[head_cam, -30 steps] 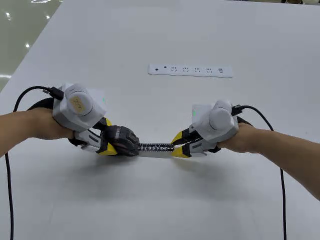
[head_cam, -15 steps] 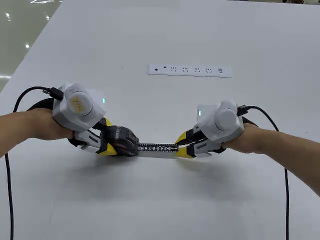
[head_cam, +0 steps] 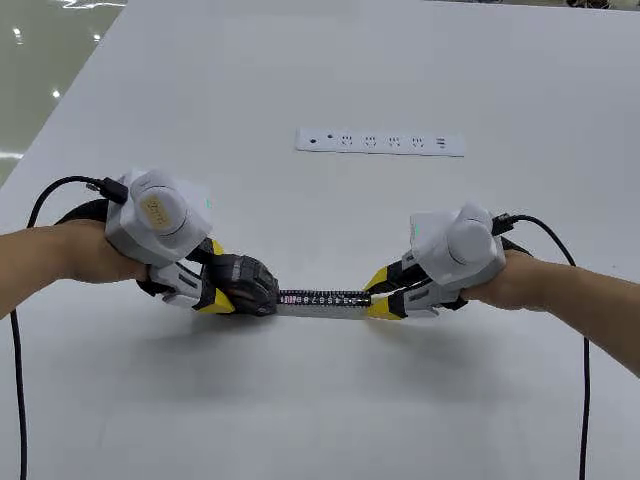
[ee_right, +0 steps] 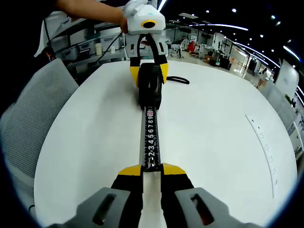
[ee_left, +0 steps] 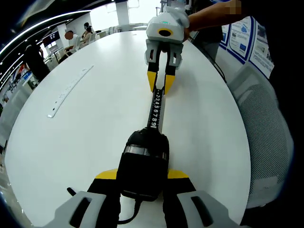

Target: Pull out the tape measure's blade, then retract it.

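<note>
A black tape measure (head_cam: 243,283) lies low over the white table (head_cam: 330,70), its case (ee_left: 143,164) clamped between the yellow-tipped jaws of my left gripper (head_cam: 215,290). Its blade (head_cam: 323,299) runs out to the right, printed with black numbers. My right gripper (head_cam: 385,297) is shut on the blade's end (ee_right: 151,167). In the right gripper view the blade (ee_right: 151,137) stretches straight ahead to the case (ee_right: 150,85) and the left gripper (ee_right: 148,73). The right gripper (ee_left: 161,83) faces me in the left gripper view, at the far end of the blade (ee_left: 156,108).
A white power strip (head_cam: 381,141) lies flat farther back on the table. Black cables (head_cam: 40,200) trail from both grippers past the person's forearms. Mesh chairs (ee_left: 270,137) stand at the table's edge in the gripper views, with an office behind.
My right gripper has moved to the right with the blade's end, so more blade shows between the grippers. The left gripper and the case have stayed put.
</note>
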A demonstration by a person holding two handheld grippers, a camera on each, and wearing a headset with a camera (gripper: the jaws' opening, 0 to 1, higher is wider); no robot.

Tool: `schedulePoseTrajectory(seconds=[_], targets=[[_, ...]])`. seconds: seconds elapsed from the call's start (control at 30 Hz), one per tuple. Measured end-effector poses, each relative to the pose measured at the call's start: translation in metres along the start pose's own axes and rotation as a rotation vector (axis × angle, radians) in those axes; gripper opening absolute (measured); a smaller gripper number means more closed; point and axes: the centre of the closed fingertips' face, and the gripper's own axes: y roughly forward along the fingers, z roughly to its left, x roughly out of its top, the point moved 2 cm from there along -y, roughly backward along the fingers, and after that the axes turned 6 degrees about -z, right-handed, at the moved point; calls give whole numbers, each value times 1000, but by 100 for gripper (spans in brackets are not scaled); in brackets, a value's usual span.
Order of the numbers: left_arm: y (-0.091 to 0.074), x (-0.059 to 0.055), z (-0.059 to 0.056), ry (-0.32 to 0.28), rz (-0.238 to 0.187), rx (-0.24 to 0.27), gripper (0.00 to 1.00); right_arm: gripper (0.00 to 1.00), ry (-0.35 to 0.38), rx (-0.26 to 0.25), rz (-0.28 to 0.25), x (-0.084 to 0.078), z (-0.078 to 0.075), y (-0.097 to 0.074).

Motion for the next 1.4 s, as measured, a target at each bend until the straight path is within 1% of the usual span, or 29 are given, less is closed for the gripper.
schedulePoseTrajectory(seconds=[0.57,1.0,1.4], targets=[[0,1,-1,-4,-2,2,31,12,4,-1,-3,-9,1,-10],[0,0,-1,-3,-1,1,31,12,18,-5,4,-23,0,-22],[1,1,0,-4,-1,2,31,12,27,-14,15,-36,-2,-36]])
